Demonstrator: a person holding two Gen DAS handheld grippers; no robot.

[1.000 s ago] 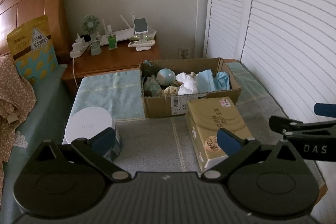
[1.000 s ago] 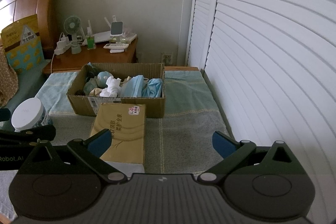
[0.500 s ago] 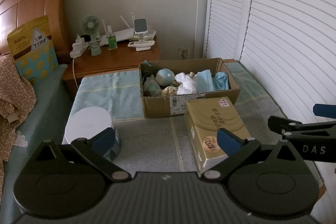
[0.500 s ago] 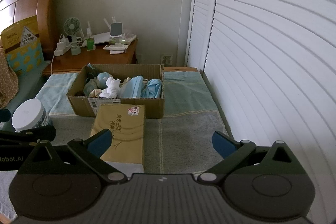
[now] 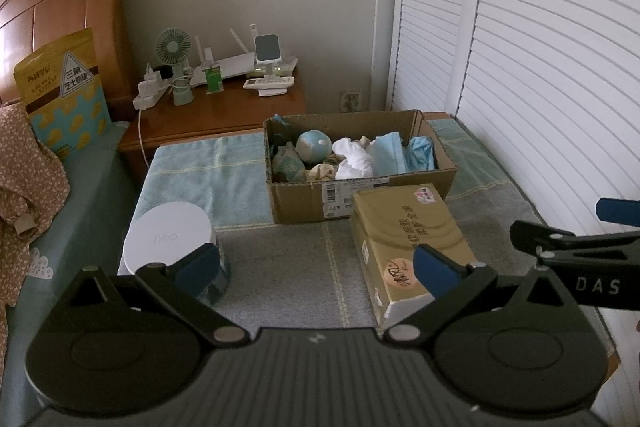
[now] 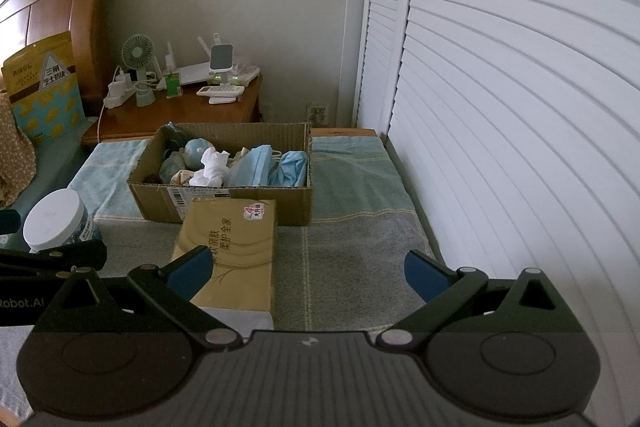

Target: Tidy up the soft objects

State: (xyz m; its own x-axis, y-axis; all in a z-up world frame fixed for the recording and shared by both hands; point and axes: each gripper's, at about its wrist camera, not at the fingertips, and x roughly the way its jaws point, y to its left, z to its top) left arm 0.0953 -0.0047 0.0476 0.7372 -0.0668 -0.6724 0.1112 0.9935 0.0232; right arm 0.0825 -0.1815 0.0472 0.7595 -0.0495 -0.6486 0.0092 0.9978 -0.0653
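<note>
An open cardboard box (image 5: pixel 360 201) (image 6: pixel 224 203) sits on a towel-covered table and holds soft things: a blue-white ball (image 5: pixel 314 145), a white cloth (image 5: pixel 354 159) (image 6: pixel 210 167) and blue face masks (image 5: pixel 404 157) (image 6: pixel 276 167). A tan tissue pack (image 5: pixel 412 247) (image 6: pixel 232 247) lies in front of the box. My left gripper (image 5: pixel 316 269) is open and empty above the table's near part. My right gripper (image 6: pixel 308 269) is open and empty, its left pad over the tissue pack's near end. It also shows at the right edge of the left wrist view (image 5: pixel 576 227).
A white-lidded jar (image 5: pixel 172 243) (image 6: pixel 56 221) stands at the table's near left. A wooden nightstand (image 5: pixel 216 115) with a fan, router and remote stands behind. A bed with a headboard (image 5: pixel 60 19) lies left. White louvered doors (image 6: pixel 500 107) run along the right.
Both grippers have drawn back and risen slightly, so the box and the tissue pack look a little farther off. Both stay open and empty.
</note>
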